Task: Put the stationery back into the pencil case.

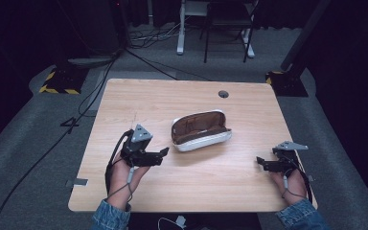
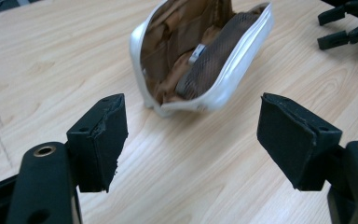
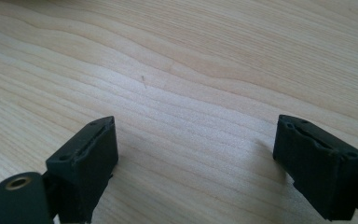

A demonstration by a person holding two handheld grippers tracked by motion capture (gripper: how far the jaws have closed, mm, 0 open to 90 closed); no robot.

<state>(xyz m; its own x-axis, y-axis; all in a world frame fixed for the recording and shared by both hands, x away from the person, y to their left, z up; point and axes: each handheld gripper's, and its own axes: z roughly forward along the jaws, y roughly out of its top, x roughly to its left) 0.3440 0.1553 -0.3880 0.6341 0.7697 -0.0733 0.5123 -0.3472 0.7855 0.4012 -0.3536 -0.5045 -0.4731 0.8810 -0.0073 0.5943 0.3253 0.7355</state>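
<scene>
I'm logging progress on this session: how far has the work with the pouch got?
Done: the white pouch with brown lining lies unzipped and gaping on the wooden table. In hand: nothing; the left hand-held gripper and right hand-held gripper are open, apart from it. Left: any grasping or handling of the pouch.

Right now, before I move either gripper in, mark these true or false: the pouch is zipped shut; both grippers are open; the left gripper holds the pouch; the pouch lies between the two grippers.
1. The pouch is zipped shut. False: it gapes open, its brown lining showing.
2. The left gripper and the right gripper are both open. True.
3. The left gripper holds the pouch. False: its jaws are empty, short of the pouch.
4. The pouch lies on the table between the two grippers. True.
</scene>
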